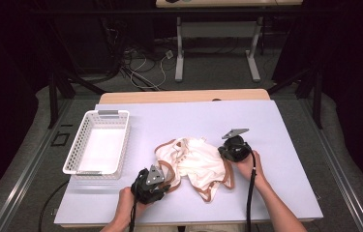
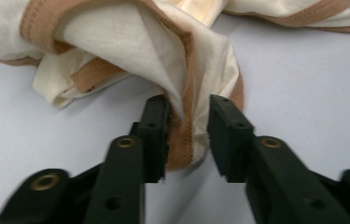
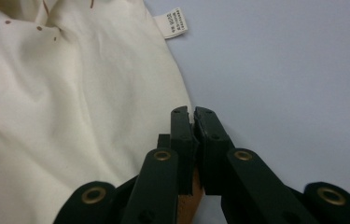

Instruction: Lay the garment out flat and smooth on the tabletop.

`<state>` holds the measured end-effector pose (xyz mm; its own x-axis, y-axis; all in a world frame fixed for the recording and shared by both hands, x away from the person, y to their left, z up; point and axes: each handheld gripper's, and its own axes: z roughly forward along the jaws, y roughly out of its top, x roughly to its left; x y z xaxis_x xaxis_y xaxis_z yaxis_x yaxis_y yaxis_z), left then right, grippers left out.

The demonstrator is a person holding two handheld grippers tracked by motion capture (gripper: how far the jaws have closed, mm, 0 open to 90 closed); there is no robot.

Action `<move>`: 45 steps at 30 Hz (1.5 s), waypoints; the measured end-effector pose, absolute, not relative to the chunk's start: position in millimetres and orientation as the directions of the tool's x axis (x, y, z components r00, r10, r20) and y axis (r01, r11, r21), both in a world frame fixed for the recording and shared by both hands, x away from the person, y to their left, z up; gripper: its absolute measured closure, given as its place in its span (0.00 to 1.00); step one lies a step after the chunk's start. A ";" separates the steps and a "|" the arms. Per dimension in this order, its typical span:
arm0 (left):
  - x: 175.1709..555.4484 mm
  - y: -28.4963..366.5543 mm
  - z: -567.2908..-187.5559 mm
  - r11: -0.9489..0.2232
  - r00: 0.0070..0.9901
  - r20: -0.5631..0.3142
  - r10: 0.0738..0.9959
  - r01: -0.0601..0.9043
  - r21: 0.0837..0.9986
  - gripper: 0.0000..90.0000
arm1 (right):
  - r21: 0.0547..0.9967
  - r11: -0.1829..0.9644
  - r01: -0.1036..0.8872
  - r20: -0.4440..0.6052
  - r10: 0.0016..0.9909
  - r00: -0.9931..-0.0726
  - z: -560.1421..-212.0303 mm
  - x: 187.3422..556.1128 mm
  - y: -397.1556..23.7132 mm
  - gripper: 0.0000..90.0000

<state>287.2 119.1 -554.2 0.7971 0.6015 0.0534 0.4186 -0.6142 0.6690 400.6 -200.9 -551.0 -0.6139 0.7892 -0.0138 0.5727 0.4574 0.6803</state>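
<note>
Lying crumpled at centre of the high view: cream garment (image 1: 193,164) with tan-brown trim, spread on the lavender tabletop (image 1: 285,145), right of the white basket (image 1: 99,142) sitting at centre left. Looking soft, light, floppy; likely sagging and bunching when lifted, so best taken by the stitched trim at opposite edges. Left gripper (image 2: 187,125) at lower centre straddling a fold of trimmed hem (image 2: 182,140), jaws partly closed around it, a small gap showing on one side. Right gripper (image 3: 193,116) at the garment's right edge, jaws nearly touching, pinching the thin cloth edge. Care label (image 3: 173,22) peeking out at upper centre.
</note>
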 end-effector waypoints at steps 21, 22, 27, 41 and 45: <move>330.6 130.3 -551.6 -0.595 0.710 0.137 0.691 0.450 0.666 0.94 | 0.611 0.526 0.592 0.014 0.740 -0.673 -540.7 353.2 -205.5 0.96; 332.9 129.5 -552.3 -0.598 0.707 0.143 0.692 0.452 0.662 0.94 | 0.609 0.530 0.590 0.025 0.731 -0.682 -540.6 350.7 -204.5 0.96; 336.0 128.5 -554.8 -0.601 0.701 0.145 0.699 0.465 0.650 0.88 | 0.613 0.536 0.580 0.017 0.725 -0.688 -540.6 346.7 -205.3 0.91; 304.5 123.3 -532.6 -0.582 0.740 0.106 0.664 0.423 0.694 0.30 | 0.681 0.466 0.565 0.038 0.748 -0.662 -539.5 356.0 -212.3 0.54; 299.2 115.2 -530.6 -0.579 0.756 0.104 0.647 0.398 0.712 0.25 | 0.689 0.455 0.564 0.034 0.757 -0.653 -539.7 360.0 -212.4 0.54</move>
<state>299.2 115.2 -530.6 0.7556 0.6466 0.1042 0.3975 -0.5792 0.7117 360.0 -212.4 -539.7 -0.6530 0.7565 0.0344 0.5636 0.4552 0.6893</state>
